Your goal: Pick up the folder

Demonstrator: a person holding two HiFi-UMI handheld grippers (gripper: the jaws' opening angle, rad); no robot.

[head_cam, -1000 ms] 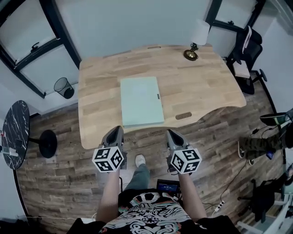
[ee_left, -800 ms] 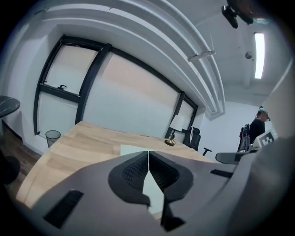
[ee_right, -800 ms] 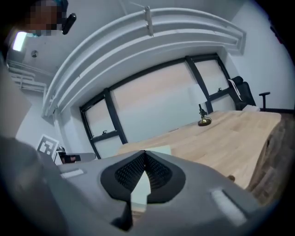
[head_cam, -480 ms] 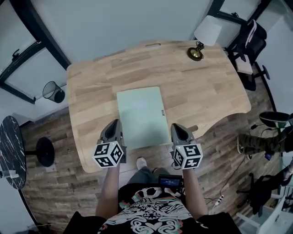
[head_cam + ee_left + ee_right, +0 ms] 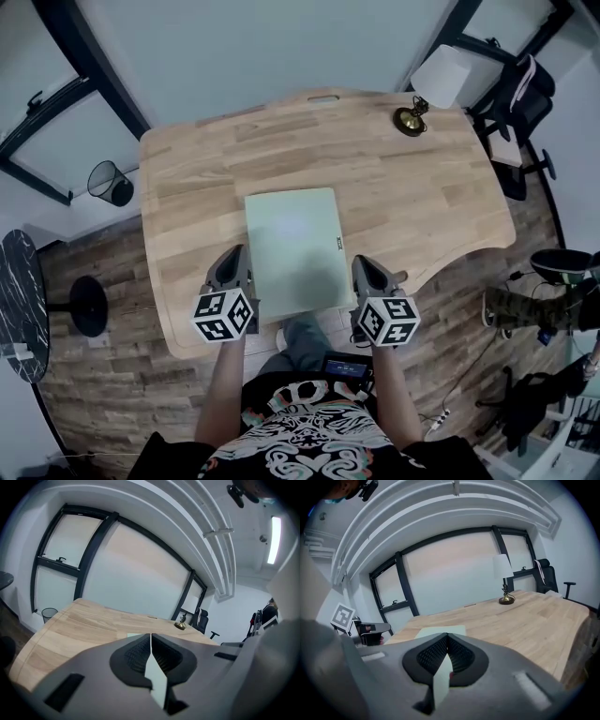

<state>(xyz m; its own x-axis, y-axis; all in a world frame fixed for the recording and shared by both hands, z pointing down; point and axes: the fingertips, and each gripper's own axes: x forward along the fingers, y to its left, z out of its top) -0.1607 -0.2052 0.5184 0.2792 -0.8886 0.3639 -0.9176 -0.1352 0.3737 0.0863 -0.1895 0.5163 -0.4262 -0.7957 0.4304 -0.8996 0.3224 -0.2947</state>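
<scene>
Currently the pale green folder [image 5: 292, 248] lies flat and closed on the wooden table [image 5: 412, 197]. It sits in the middle of the table's near half, with its near short edge close to the table's near edge. The left gripper [image 5: 233, 255] is just beside the folder's near left corner. The right gripper [image 5: 362, 266] is just beside its near right corner, so the folder lies between them. Whether either gripper touches the folder or the tabletop cannot be told. Both point toward the far side of the table, tilted slightly down. Each gripper's own view shows its jaws pressed together at the tips, with nothing pinched between them.

At the far right corner of the table stands a small lamp [image 5: 413, 119] with a brass base and a white shade. On the wood floor [image 5: 112, 375] to the left are a wire waste bin [image 5: 111, 183] and a round dark side table [image 5: 19, 300]. A black office chair [image 5: 520, 84] stands past the table's right end.
</scene>
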